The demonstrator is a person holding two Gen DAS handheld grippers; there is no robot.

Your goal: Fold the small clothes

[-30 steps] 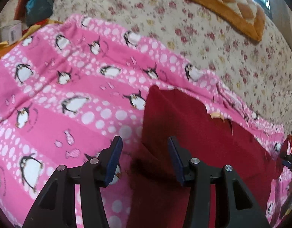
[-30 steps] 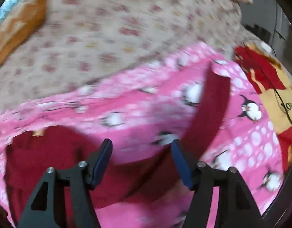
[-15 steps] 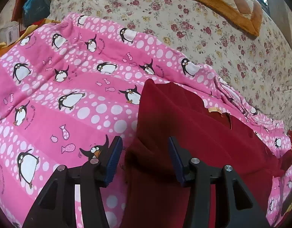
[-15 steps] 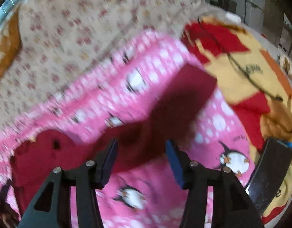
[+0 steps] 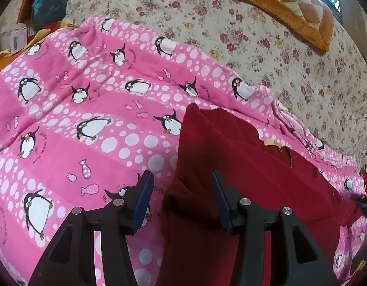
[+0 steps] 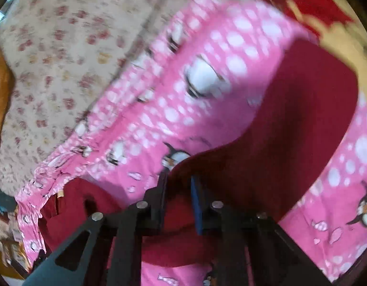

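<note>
A dark red garment point(image 5: 243, 166) with a small tan neck tag lies on a pink penguin blanket point(image 5: 76, 119). My left gripper point(image 5: 181, 195) is open, its jaws straddling the garment's folded left edge just above it. In the right wrist view the red garment point(image 6: 290, 119) curves up to the right as a sleeve. My right gripper point(image 6: 177, 190) has its jaws closed narrowly on the sleeve's red fabric near where it joins the body. The view is motion-blurred.
A cream floral bedspread point(image 5: 255, 35) lies beyond the pink blanket, with an orange checked cushion point(image 5: 290, 2) at the far right. A red and yellow blanket point(image 6: 314, 4) lies to the right. Bags and boxes point(image 5: 40, 7) stand at the far left.
My right gripper has swung toward the sleeve and its jaws have closed from wide open onto the red fabric. My left gripper has stayed open and shifted only slightly.
</note>
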